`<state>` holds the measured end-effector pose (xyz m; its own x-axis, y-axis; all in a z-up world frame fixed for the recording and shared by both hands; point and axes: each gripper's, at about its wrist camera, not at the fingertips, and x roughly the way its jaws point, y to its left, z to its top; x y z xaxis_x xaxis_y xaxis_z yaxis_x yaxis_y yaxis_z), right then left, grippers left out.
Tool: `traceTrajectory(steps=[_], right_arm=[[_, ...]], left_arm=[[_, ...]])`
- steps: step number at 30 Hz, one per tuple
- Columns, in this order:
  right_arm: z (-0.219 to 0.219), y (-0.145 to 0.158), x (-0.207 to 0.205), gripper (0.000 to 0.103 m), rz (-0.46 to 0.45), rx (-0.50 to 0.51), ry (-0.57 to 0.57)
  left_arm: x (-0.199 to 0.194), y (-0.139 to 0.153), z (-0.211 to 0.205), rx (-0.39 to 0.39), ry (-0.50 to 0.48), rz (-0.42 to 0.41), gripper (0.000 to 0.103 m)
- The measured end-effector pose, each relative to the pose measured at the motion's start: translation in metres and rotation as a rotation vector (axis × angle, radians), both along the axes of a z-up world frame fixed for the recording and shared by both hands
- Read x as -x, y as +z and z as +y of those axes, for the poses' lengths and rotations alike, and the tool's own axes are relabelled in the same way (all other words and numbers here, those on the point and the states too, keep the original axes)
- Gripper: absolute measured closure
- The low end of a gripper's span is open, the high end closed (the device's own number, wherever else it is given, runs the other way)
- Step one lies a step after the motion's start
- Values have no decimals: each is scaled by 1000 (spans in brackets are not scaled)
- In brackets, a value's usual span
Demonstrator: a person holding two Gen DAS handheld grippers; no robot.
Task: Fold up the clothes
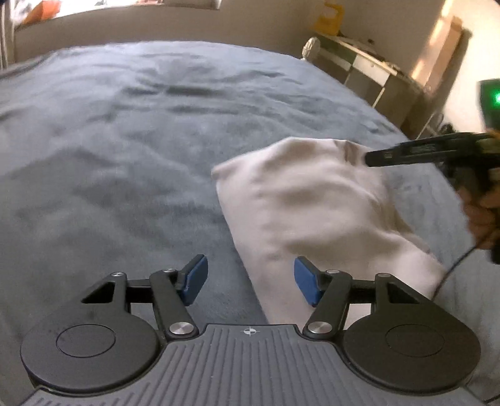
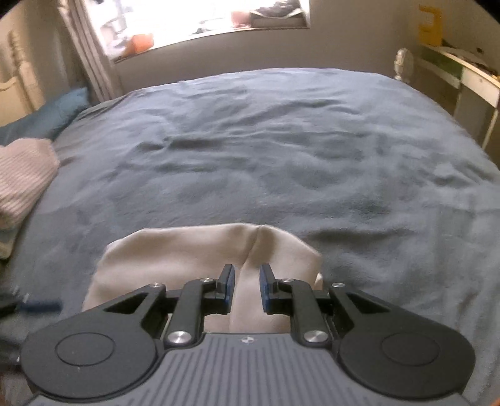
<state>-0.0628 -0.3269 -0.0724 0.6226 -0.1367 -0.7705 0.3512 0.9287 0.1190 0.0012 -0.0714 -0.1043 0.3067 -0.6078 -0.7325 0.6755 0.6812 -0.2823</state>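
Already pinched in the narrowly set right gripper (image 2: 245,278), the white cloth (image 1: 312,212) runs lengthwise from the bed's (image 1: 125,140) near edge toward its right side, while the left gripper (image 1: 250,278) gapes empty over its left hem.

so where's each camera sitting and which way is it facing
Left wrist: sits on the left gripper, looking down across the blue bed at the white garment; its open blue-padded fingers show, plus the right gripper and a hand.
Right wrist: sits on the right gripper, facing the window; its fingers straddle a garment fold.
Shared: bed, garment, desk.
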Motion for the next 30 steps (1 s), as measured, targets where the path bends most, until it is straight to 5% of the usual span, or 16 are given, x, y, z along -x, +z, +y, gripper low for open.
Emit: traceTrajectory(steps=[4,10,13,19,26,30], right_arm=[[-14,-46,-12,86,105,-7,-83],[-6,-40,-16,86,120,44,-110],[13,-16,-20,86,93,105,-83],[71,16,-35,86,-31,68,114],[85,-40,-56,88,36,51,202],[84,-40,-59,89,45,40,207]], left_arm=[[9,-10,1,14,1,22,47],[15,-15,2,16,-6,14,50],[16,-16,3,12,-5,14,50],[17,-16,2,4,4,24,50],[22,-17,1,-20,6,20,50],[22,-18,2,-22,12,21,50]])
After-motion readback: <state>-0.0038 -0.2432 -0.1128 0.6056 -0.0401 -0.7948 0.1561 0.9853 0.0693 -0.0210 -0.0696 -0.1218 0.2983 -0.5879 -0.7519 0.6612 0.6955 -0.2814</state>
